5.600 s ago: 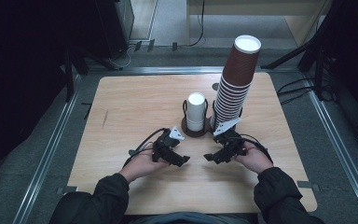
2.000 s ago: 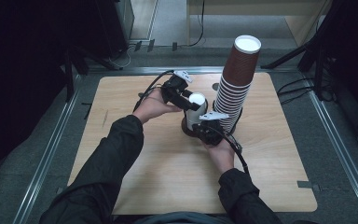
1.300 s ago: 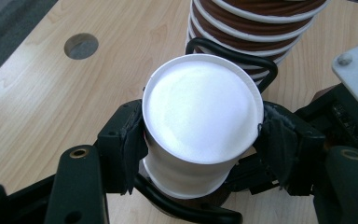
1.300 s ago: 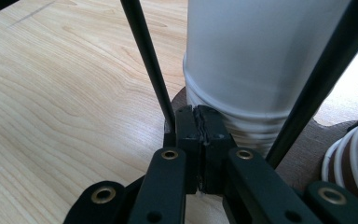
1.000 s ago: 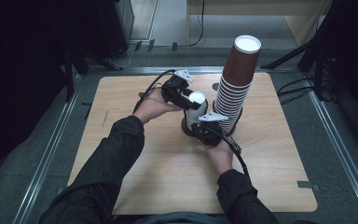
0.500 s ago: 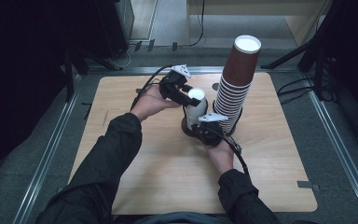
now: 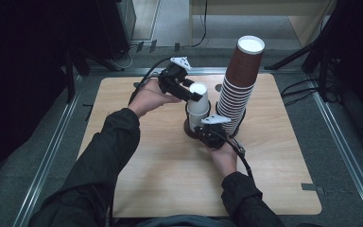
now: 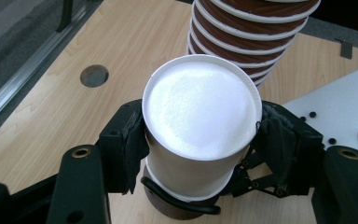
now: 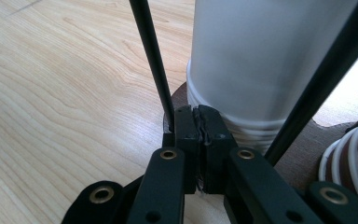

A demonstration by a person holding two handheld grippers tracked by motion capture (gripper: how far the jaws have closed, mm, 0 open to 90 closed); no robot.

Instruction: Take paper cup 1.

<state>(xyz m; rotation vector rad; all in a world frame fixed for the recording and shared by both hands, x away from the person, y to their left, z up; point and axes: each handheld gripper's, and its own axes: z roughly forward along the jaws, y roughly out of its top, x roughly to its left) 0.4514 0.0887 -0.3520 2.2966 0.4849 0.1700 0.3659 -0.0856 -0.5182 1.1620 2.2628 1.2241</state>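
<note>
White cup between left claw pads, clamped tight.

Left gripper reaches forward, fingers clamping the white cup; right gripper sits pinched together at its base.

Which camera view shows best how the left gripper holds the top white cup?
The left gripper view: the top white cup sits between both jaws, which press its sides. The high view shows the left gripper at that cup from above. The right gripper view shows the white cups' lower walls.
</note>
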